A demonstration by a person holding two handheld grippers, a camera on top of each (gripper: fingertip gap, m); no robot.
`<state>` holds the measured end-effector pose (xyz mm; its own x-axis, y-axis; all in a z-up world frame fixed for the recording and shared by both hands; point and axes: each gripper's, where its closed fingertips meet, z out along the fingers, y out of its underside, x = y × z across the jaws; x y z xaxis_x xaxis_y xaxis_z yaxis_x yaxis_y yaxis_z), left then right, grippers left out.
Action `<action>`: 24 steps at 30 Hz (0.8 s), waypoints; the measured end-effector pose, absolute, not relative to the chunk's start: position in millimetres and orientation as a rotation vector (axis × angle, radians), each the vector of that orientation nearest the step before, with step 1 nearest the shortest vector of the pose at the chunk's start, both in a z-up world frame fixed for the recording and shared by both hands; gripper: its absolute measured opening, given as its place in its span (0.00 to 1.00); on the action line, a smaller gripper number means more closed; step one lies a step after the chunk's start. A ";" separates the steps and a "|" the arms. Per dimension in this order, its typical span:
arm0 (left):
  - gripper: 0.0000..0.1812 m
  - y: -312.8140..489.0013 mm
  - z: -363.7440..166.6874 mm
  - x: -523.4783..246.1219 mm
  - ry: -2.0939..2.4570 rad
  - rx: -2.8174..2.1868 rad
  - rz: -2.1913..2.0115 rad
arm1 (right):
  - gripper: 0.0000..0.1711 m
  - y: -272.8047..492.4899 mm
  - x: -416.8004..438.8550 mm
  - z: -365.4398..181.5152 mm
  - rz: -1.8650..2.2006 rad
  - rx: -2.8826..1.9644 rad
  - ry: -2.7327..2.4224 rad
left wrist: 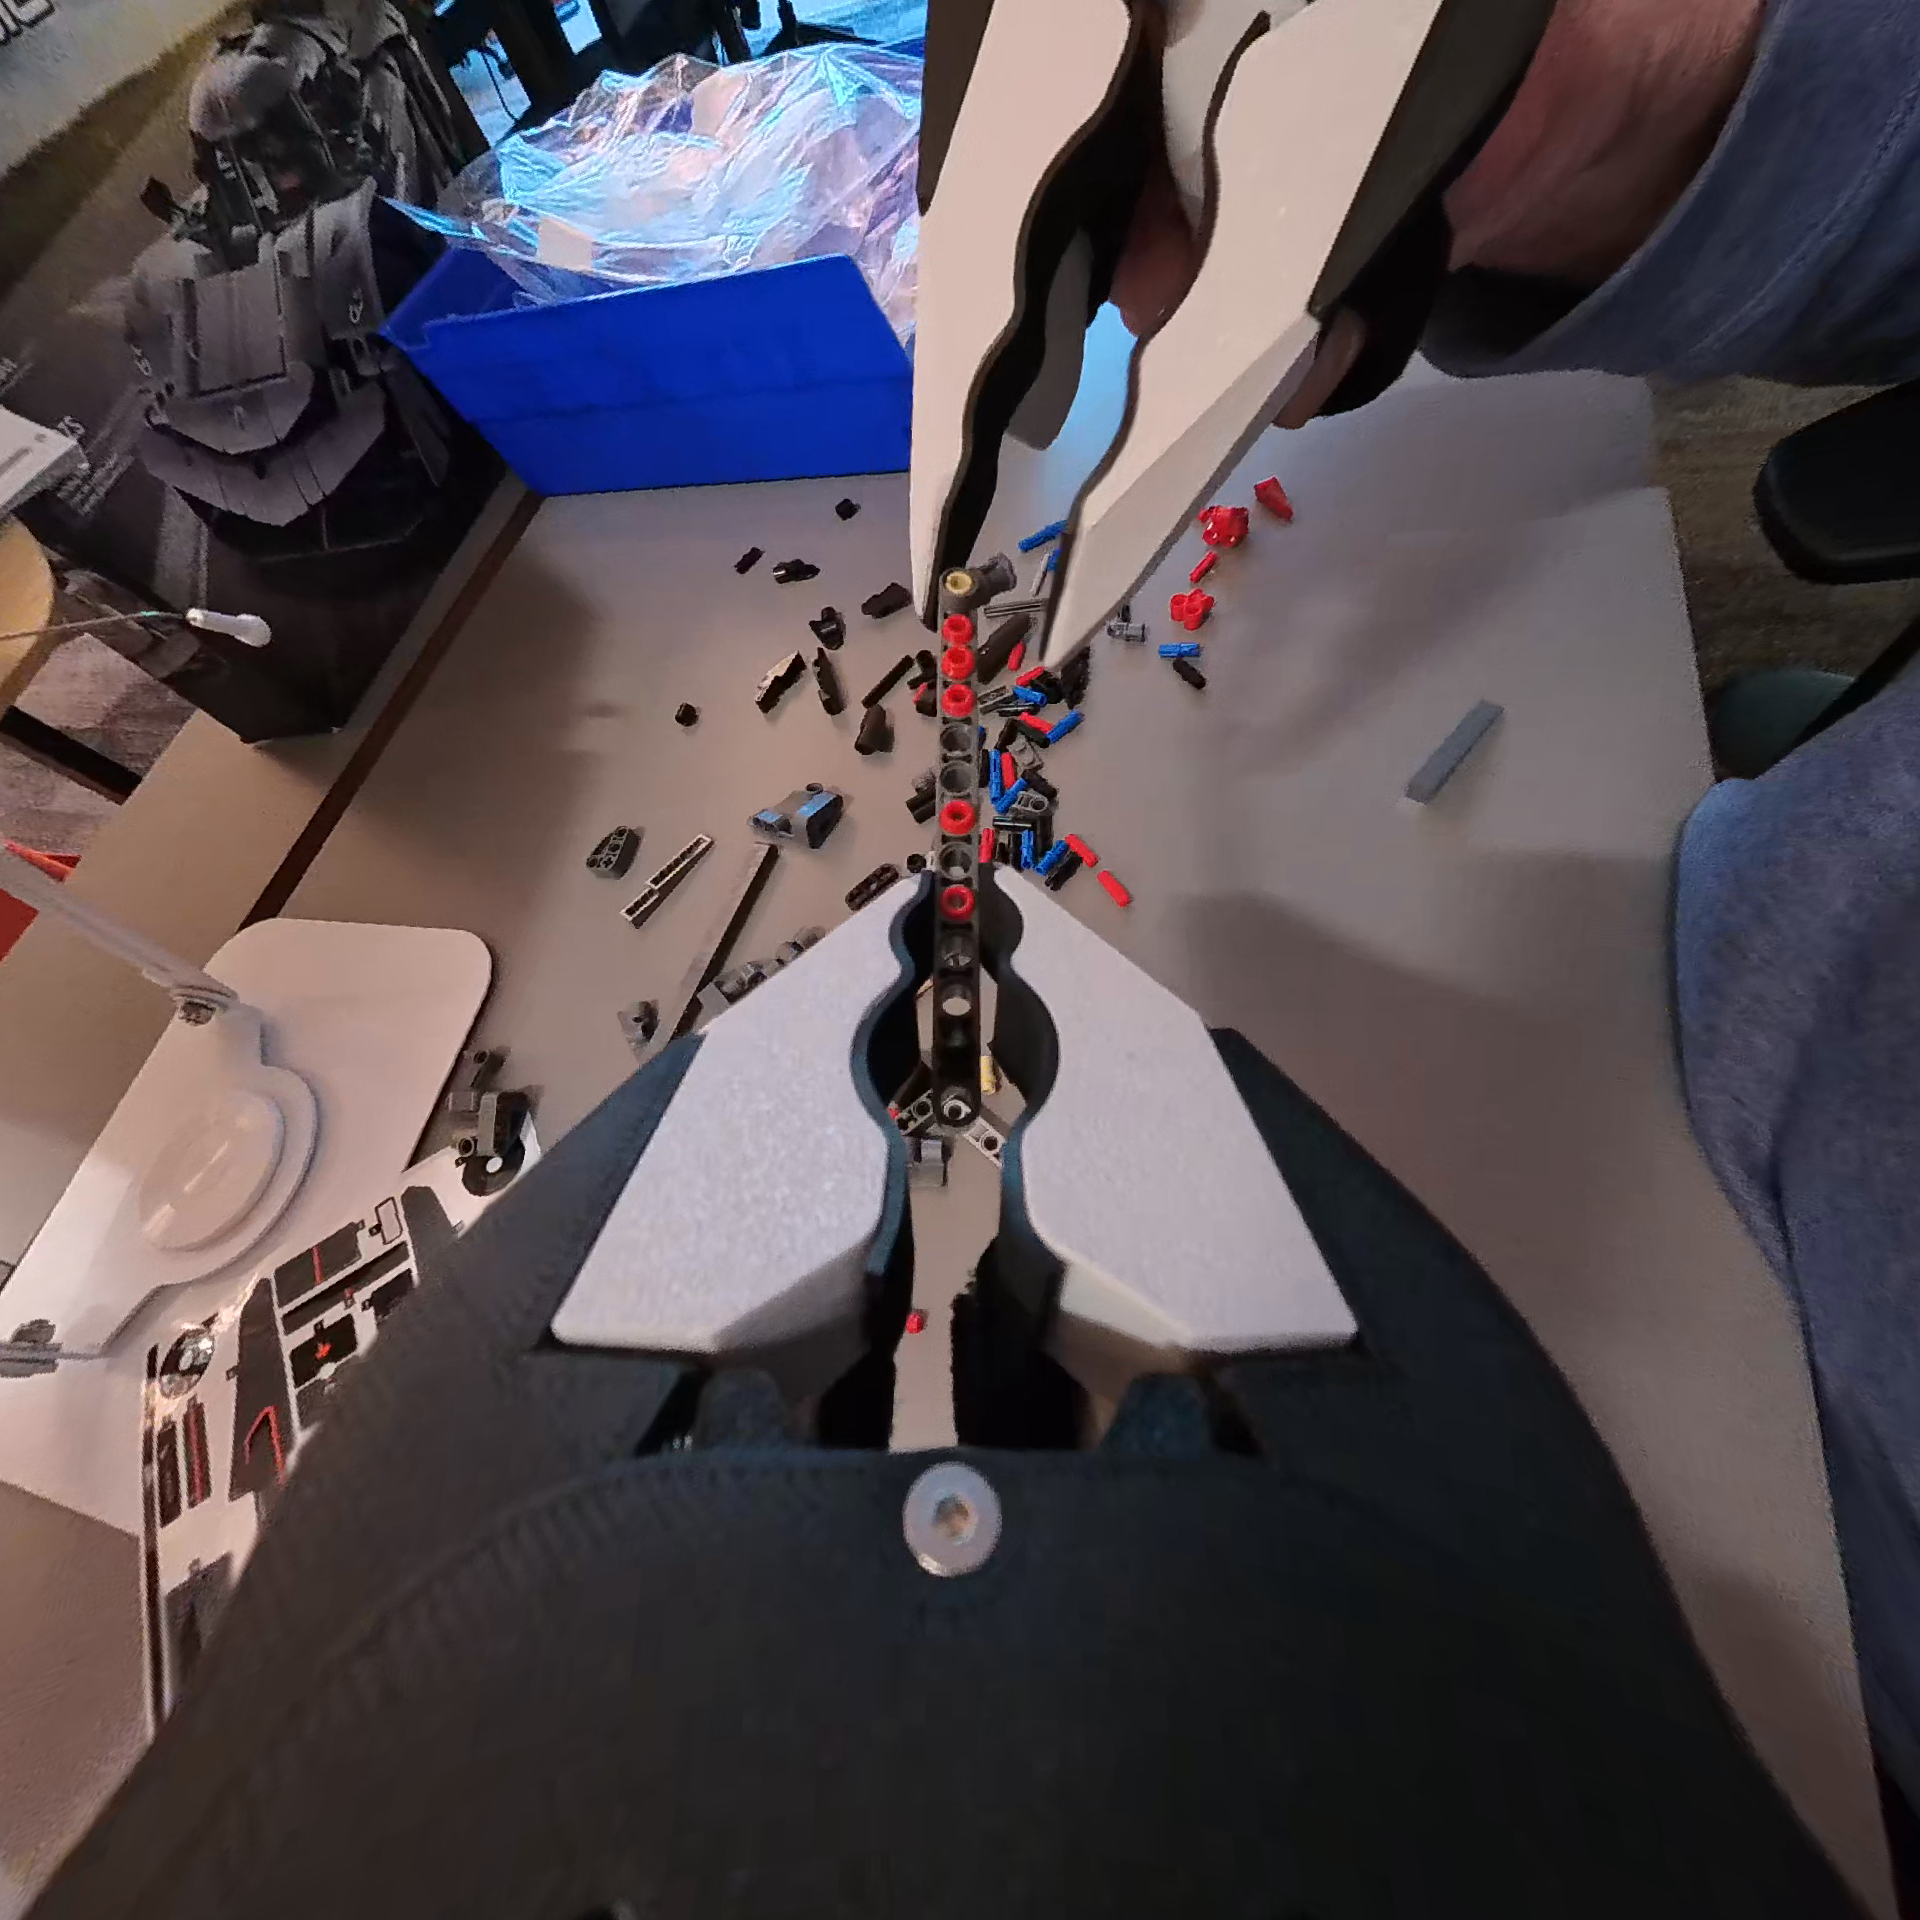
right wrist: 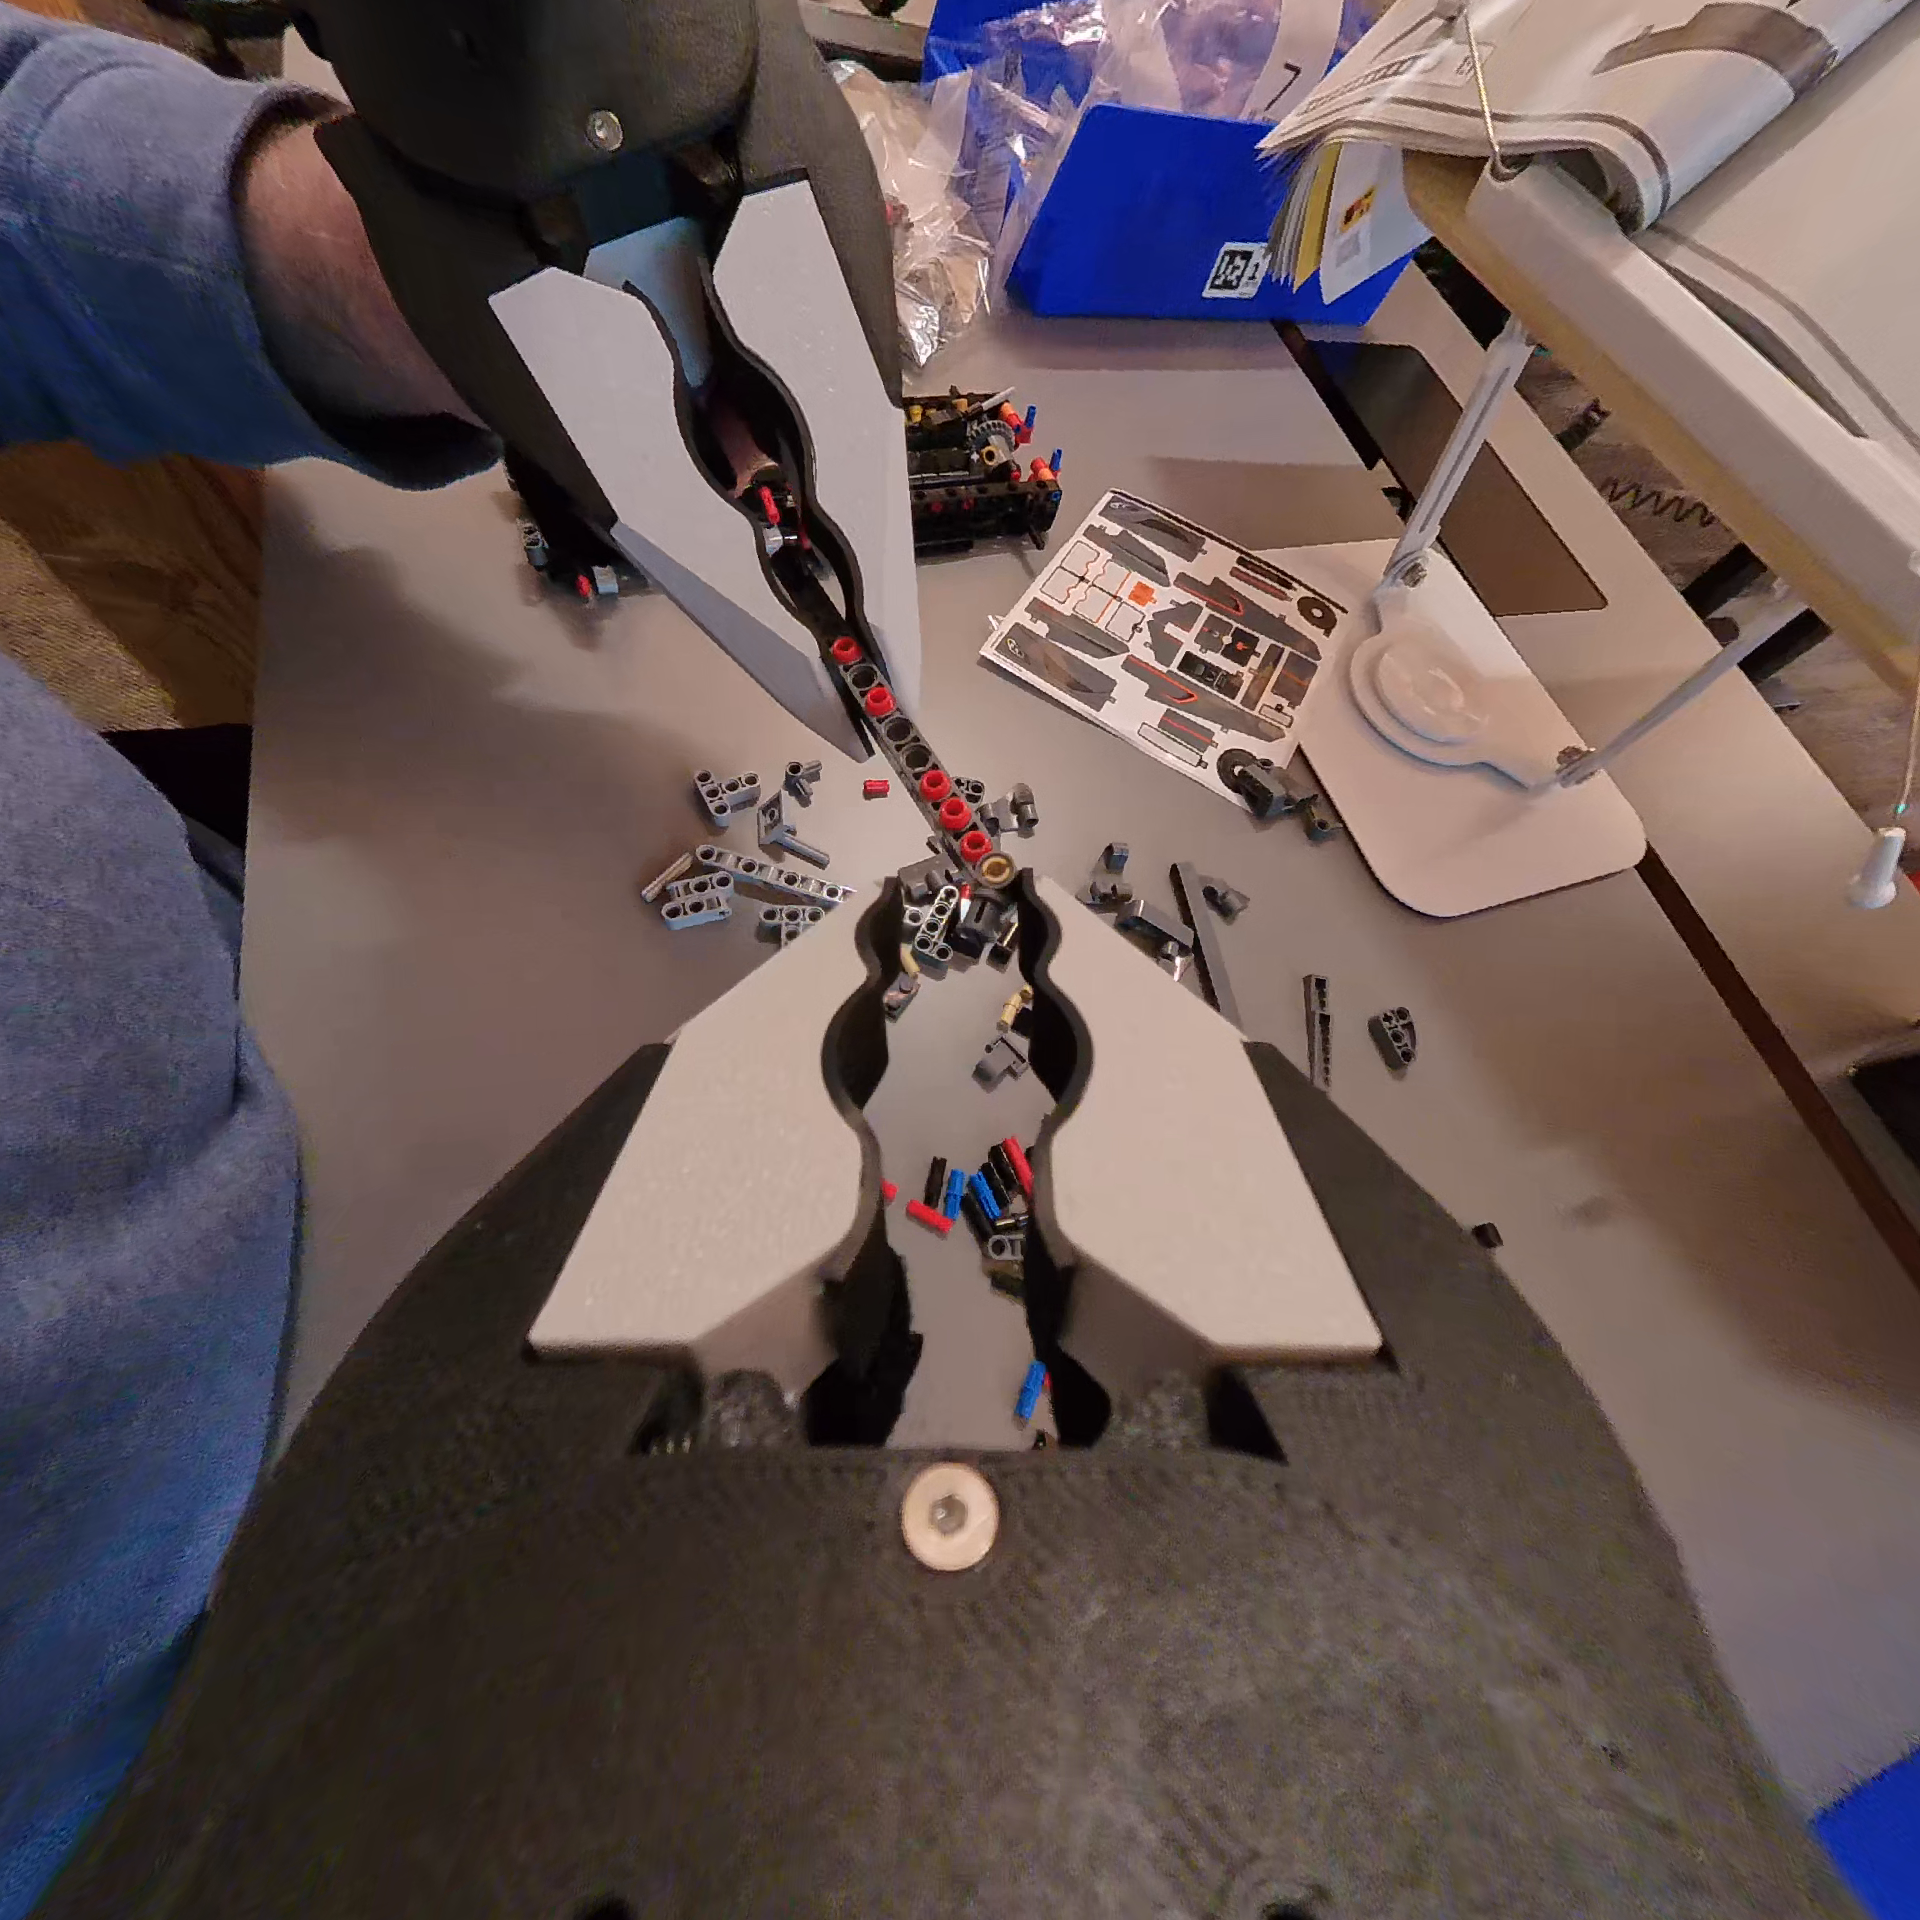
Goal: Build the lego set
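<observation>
My left gripper is shut on a long black holed beam that carries several red pins and a tan pin at its far end. The beam sticks out forward above the grey table. My right gripper comes in from the far side, its jaws apart on either side of the beam's tan-pin end. In the right wrist view the right gripper is open, with the beam's end just beyond its tips. The left gripper holds the beam from the upper left.
Loose black, blue and red pins lie under the beam, with grey connectors nearby. A part-built black chassis, a sticker sheet, a white stand base, a blue bin with plastic bags and a grey plate ring the work area. The tips of one gripper are about 5 cm away from the tips of the other. The white stand base is about equally far from each gripper, around 35 cm.
</observation>
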<state>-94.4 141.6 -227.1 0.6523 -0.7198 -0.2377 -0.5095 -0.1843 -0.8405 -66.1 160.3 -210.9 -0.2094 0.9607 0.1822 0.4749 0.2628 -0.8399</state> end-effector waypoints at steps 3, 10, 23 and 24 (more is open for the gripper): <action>0.02 141.5 -230.6 -95.9 0.943 -1.870 -0.265 | 0.14 160.4 -68.2 -209.1 0.885 -1.321 -1.780; 0.02 126.7 -236.5 -101.3 0.831 -1.920 -0.292 | 0.19 147.7 -73.1 -217.6 0.920 -1.309 -1.797; 0.02 114.5 -236.6 -107.3 0.769 -1.932 -0.258 | 0.19 133.1 -81.5 -227.6 0.893 -1.346 -1.798; 0.02 114.3 -236.8 -107.9 0.764 -1.932 -0.255 | 0.20 133.9 -81.4 -228.9 0.878 -1.355 -1.797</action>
